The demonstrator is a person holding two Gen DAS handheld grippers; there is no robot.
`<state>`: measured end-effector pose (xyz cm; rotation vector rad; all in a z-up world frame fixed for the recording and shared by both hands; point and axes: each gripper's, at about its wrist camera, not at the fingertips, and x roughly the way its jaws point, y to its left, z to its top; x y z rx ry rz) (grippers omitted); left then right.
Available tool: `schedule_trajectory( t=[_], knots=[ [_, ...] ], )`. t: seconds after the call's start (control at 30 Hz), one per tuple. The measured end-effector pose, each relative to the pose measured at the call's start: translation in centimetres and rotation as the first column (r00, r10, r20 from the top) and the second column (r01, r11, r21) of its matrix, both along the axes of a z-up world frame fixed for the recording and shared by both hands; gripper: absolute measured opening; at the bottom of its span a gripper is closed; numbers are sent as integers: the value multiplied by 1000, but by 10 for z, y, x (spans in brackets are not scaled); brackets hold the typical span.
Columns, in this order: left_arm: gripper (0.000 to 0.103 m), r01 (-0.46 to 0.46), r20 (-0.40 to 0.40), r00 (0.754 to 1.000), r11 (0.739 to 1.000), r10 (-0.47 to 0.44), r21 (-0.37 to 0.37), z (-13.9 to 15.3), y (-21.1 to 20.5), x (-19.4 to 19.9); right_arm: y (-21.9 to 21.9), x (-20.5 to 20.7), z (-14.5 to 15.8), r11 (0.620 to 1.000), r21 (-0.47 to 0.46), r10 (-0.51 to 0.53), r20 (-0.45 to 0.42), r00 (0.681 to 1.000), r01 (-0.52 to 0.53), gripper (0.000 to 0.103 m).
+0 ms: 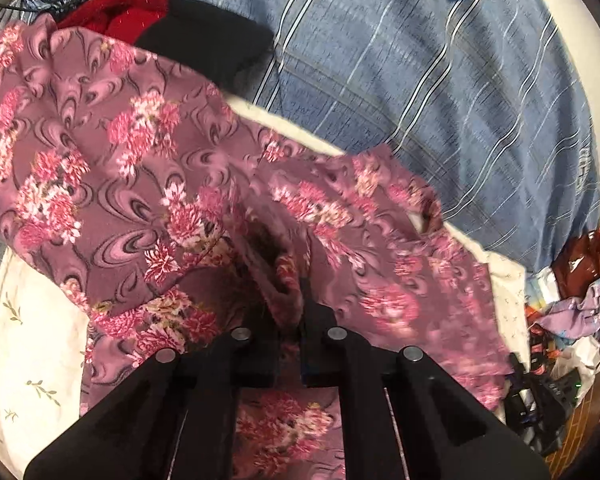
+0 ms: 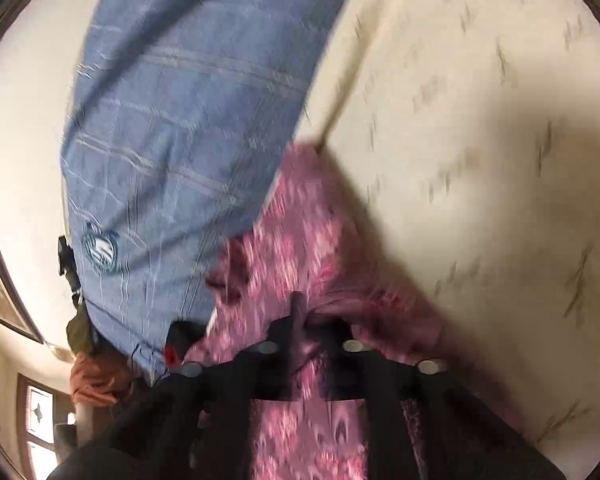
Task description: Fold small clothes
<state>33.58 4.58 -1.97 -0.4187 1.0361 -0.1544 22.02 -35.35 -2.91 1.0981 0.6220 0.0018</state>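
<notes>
A mauve garment with pink flower print (image 1: 140,168) lies spread on a cream sheet with small leaf sprigs (image 1: 32,352). My left gripper (image 1: 296,304) is shut on a bunched fold of the floral garment near its lower middle. In the right wrist view the same floral garment (image 2: 300,240) is blurred by motion. My right gripper (image 2: 300,312) is shut on an edge of it, and the cloth drapes down between the gripper's arms.
A blue striped cloth (image 1: 420,80) covers the bed beyond the garment and shows in the right wrist view (image 2: 180,120). A red and black garment (image 1: 172,28) lies at the top left. Mixed clutter (image 1: 572,340) sits at the right edge.
</notes>
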Motion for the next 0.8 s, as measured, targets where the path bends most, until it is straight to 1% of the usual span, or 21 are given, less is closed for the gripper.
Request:
schedule_trajectory(
  t=[0.03,0.07,0.1,0.13,0.17,0.2,0.23,0.27,0.3,0.33,0.37,0.4,0.47,0.5,0.53,0.57,0.63,0.67,0.7,0.77,0.8],
  knots=[
    [7,6,-26,1000,1000,-5,21,-9,-3,2,-1,-1,0,1000,-18,-2,0,1000,2,4],
    [8,9,-49,999,999,-8,38,-16,-6,3,-3,-2,-4,999,-32,4,-21,1000,-4,4],
    [9,10,-64,998,999,-7,45,-22,-6,3,-2,-1,-11,999,-42,22,-64,998,-24,4],
    [11,9,-58,998,999,-6,40,-23,-5,1,0,0,-18,998,-48,39,-96,995,-44,4],
    [12,9,-49,999,999,-8,31,-21,-1,-4,1,-2,-23,997,-46,62,-104,993,-67,3],
    [17,13,-50,999,1000,-11,22,-19,3,-8,1,-6,-23,996,-46,75,-98,992,-80,2],
    [25,15,-51,999,1000,-14,22,-16,7,-13,1,-12,-19,995,-58,79,-100,992,-85,7],
    [27,11,-45,999,1000,-10,22,-10,16,-22,1,-18,-14,993,-74,87,-104,991,-95,8],
    [32,-5,-32,999,1000,5,19,-6,23,-30,2,-22,-10,990,-88,95,-114,989,-106,13],
    [35,-30,-12,999,999,30,10,1,31,-38,3,-28,-4,987,-114,100,-123,987,-114,13],
    [41,-55,23,998,998,55,-20,10,39,-48,5,-31,3,984,-134,105,-105,989,-118,13],
    [43,-62,42,997,997,64,-37,17,40,-51,8,-34,12,979,-165,109,-75,991,-121,13],
    [49,-49,81,995,997,53,-53,32,34,-48,19,-29,31,962,-240,129,-20,991,-130,15],
    [55,-34,93,995,998,38,-45,36,28,-44,27,-20,40,948,-281,154,1,988,-147,20],
    [59,-25,103,994,1000,26,-17,39,20,-37,34,-10,46,934,-320,168,6,986,-157,27],
    [60,-12,103,995,1000,9,29,38,6,-27,42,3,51,916,-364,181,3,984,-167,29],
    [60,6,72,997,997,-12,83,25,-11,-10,52,22,50,892,-413,193,-21,981,-184,31],
    [60,14,50,999,996,-18,93,17,-15,-6,56,32,47,877,-441,195,-38,980,-192,31],
    [60,21,13,1000,995,-23,101,3,-22,2,59,38,43,863,-464,194,-59,979,-199,31],
    [59,29,-55,998,993,-22,117,-25,-29,10,60,50,20,840,-490,189,-133,973,-231,34],
    [61,28,19,999,985,-32,171,-25,-36,5,60,54,4,837,-484,191,-178,965,-255,35]
  ],
)
